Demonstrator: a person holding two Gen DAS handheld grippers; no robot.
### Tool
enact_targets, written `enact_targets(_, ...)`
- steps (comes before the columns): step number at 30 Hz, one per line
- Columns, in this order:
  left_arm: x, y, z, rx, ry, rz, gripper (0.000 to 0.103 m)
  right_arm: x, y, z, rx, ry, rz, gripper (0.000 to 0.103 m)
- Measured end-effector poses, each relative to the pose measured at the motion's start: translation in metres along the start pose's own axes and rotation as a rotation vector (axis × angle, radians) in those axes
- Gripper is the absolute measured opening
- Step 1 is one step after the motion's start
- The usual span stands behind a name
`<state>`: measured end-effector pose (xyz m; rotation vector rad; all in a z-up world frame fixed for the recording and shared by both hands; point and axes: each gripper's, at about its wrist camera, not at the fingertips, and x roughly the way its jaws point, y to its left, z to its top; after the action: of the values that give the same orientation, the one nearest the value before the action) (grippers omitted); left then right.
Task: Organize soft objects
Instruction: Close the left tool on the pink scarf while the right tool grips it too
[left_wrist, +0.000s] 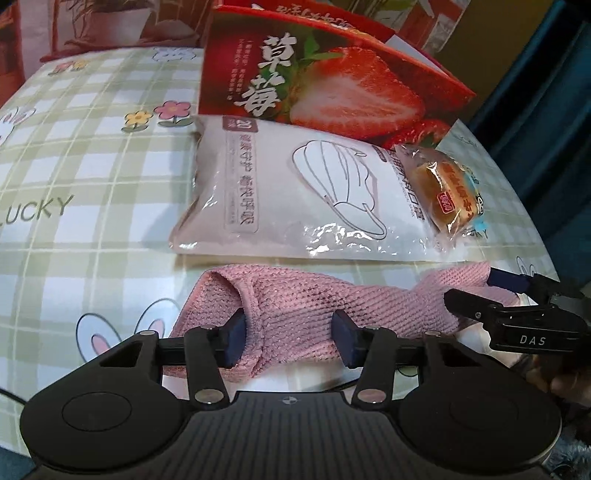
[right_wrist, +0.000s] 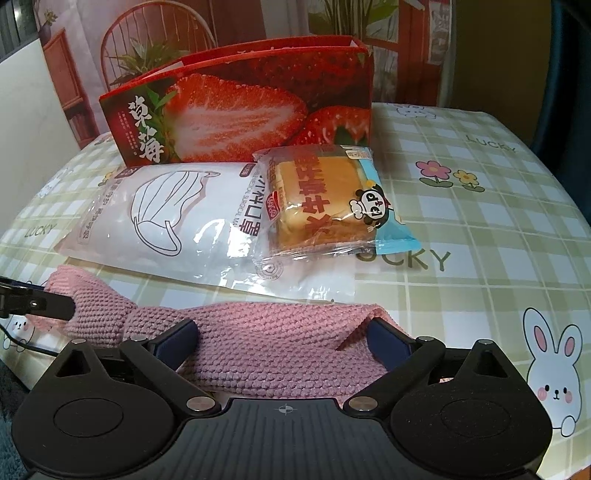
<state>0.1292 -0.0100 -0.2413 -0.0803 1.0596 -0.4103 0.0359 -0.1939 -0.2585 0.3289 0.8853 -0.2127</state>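
Observation:
A pink knitted cloth (left_wrist: 295, 295) lies bunched along the table's near edge. My left gripper (left_wrist: 290, 338) has its blue pads pressed into the cloth's left part, with a raised fold pinched between them. My right gripper (right_wrist: 282, 338) stands wide open over the right part of the cloth (right_wrist: 258, 325), which lies between its pads. One of its fingers (left_wrist: 476, 308) shows at the right of the left wrist view. Behind the cloth lie a white mask pack (right_wrist: 155, 214) and a wrapped bread (right_wrist: 321, 203) that rests partly on the pack.
A red strawberry-print paper bag (right_wrist: 240, 110) stands open-topped behind the mask pack. The table wears a green checked cloth (right_wrist: 480, 240) with rabbits and flowers. A chair and a plant backdrop stand behind the table, and a dark curtain hangs at the right.

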Motion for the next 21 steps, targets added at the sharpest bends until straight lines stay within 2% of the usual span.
enact_targets(1,0.000,0.000,-0.001,0.003,-0.010,-0.001,0.050,0.000,0.000,0.000,0.001,-0.002,0.000,0.096)
enact_targets(3,-0.001,0.004,-0.004,-0.013,-0.037,-0.007,0.039,0.000,-0.001,0.000,0.004,-0.007,0.000,0.095)
enact_targets(6,-0.004,0.014,-0.010,-0.088,-0.078,-0.038,0.033,-0.003,-0.002,-0.001,0.016,-0.012,0.007,0.089)
enact_targets(7,-0.005,0.017,-0.011,-0.104,-0.084,-0.050,0.033,-0.006,-0.003,-0.001,0.023,-0.016,0.012,0.084)
enact_targets(9,-0.006,0.019,-0.012,-0.121,-0.089,-0.062,0.032,-0.013,-0.005,-0.001,0.037,-0.029,0.019,0.082)
enact_targets(15,-0.006,0.018,-0.013,-0.132,-0.093,-0.064,0.032,-0.035,-0.008,-0.001,0.058,-0.075,0.021,0.082)
enact_targets(21,-0.007,0.022,-0.015,-0.144,-0.096,-0.073,0.032,-0.032,-0.007,-0.002,0.056,-0.039,0.012,0.082)
